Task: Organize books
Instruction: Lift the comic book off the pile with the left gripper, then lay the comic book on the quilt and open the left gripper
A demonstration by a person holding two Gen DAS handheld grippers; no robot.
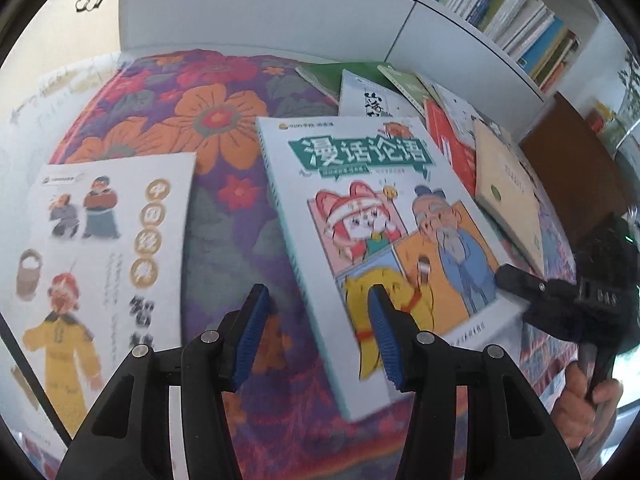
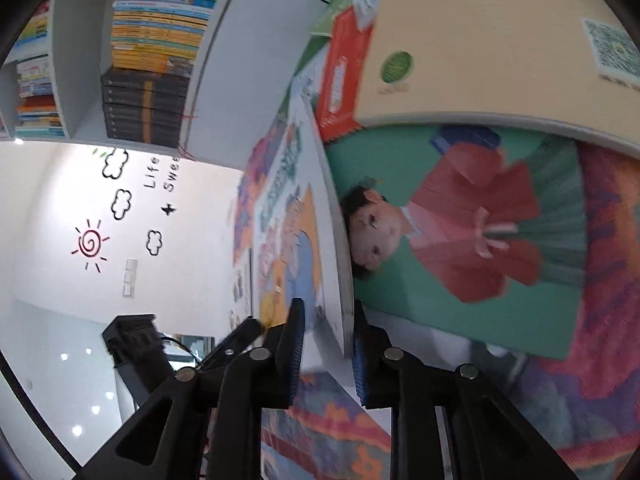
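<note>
A comic book [image 1: 360,208] with a green title banner lies tilted over the flowered cloth [image 1: 216,120], its right corner raised. My right gripper [image 1: 504,276] has that corner between its jaws. In the right wrist view the comic book's [image 2: 288,240] white edge rests against one pad, and a thin gap shows at the other pad of the right gripper [image 2: 328,312]. My left gripper [image 1: 318,296] hangs open above the cloth and the book's left edge, with nothing between its fingers. A white picture book [image 1: 112,240] lies flat to the left.
Several more books are piled at the back right, among them a cream book [image 1: 508,200] and a red book [image 1: 452,144]. A green book showing a girl [image 2: 460,240] lies under the comic. A white bookshelf [image 1: 512,12] stands behind. A person's hand [image 1: 580,404] grips the right handle.
</note>
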